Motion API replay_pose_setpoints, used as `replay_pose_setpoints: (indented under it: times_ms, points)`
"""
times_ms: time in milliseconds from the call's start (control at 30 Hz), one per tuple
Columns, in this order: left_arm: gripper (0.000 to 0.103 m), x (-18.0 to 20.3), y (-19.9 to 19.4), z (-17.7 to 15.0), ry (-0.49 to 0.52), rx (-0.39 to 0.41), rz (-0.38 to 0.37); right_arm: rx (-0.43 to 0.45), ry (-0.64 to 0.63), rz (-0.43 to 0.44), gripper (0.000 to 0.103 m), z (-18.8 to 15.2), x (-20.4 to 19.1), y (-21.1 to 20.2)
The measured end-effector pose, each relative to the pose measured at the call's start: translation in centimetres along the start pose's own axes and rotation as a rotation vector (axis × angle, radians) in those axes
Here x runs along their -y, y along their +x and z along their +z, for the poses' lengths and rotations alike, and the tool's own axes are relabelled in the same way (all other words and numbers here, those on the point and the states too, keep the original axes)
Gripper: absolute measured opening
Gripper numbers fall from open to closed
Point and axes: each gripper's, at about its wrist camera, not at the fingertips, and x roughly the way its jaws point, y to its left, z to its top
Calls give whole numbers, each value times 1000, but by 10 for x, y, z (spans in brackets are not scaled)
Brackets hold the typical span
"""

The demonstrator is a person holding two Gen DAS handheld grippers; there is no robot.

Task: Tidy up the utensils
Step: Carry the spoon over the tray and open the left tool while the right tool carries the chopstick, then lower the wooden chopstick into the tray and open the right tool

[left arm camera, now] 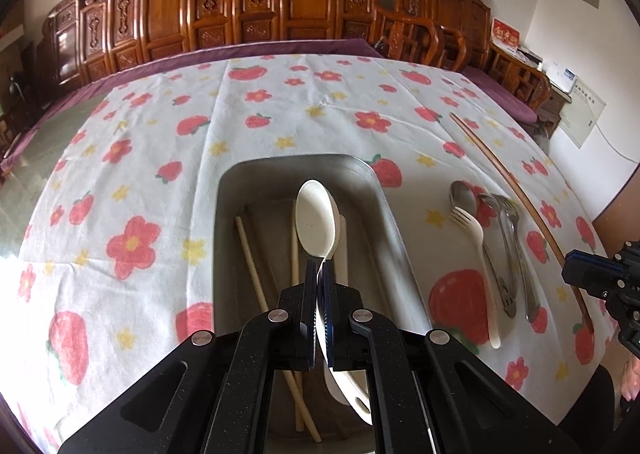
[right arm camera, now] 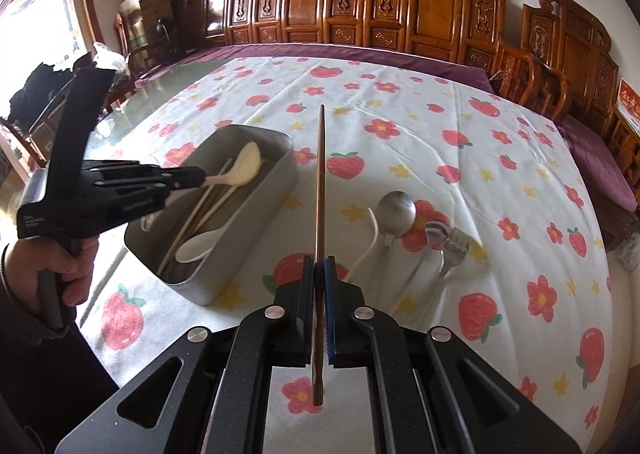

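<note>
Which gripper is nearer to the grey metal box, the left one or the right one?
Left. The left gripper holds a cream plastic spoon directly above the grey metal box. The right gripper grips a brown chopstick beside the box, to its right.

Left gripper (left arm camera: 319, 270) clamps cream spoon (left arm camera: 316, 223) above metal tray (left arm camera: 394, 230).

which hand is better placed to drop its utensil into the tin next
Left. The left gripper holds the cream spoon directly above the metal tin. The right gripper clamps a brown chopstick over the tablecloth, beside the tin.
</note>
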Motion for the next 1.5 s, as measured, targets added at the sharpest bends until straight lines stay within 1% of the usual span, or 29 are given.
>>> replay_pose_setpoints:
  times_ms: [167, 333, 633, 700, 800, 867, 900, 933, 1133, 1233, 1367, 1500]
  points:
    - [2, 2, -5, 0, 12, 8, -7, -3, -11, 4, 6, 4, -9, 0]
    - [2, -6, -17, 3, -5, 35, -8, -10, -6, 16, 6, 6, -17, 3]
    - [3, -30, -48, 6, -10, 104, 43, -25, -1, 66, 6, 17, -47, 15]
    - [3, -37, -54, 6, -14, 113, 52, -33, 3, 79, 6, 20, -54, 21]
    - [4, -45, -62, 7, -19, 123, 46, -52, 18, 105, 6, 25, -63, 32]
    - [10, -50, -70, 7, -23, 139, 47, -61, 26, 119, 6, 28, -69, 38]
    - [16, -53, -75, 8, -27, 152, 50, -68, 28, 126, 6, 30, -72, 42]
    - [16, -55, -78, 8, -29, 161, 54, -74, 27, 131, 6, 31, -74, 46]
    - [16, -73, -86, 8, -52, 176, 78, -115, 39, 149, 6, 43, -90, 74]
    - [16, -82, -87, 8, -69, 176, 89, -137, 48, 137, 6, 44, -95, 86]
    - [17, -91, -86, 7, -93, 171, 98, -169, 69, 135, 6, 45, -96, 100]
    - [17, -92, -87, 7, -98, 174, 99, -185, 93, 139, 6, 45, -94, 109]
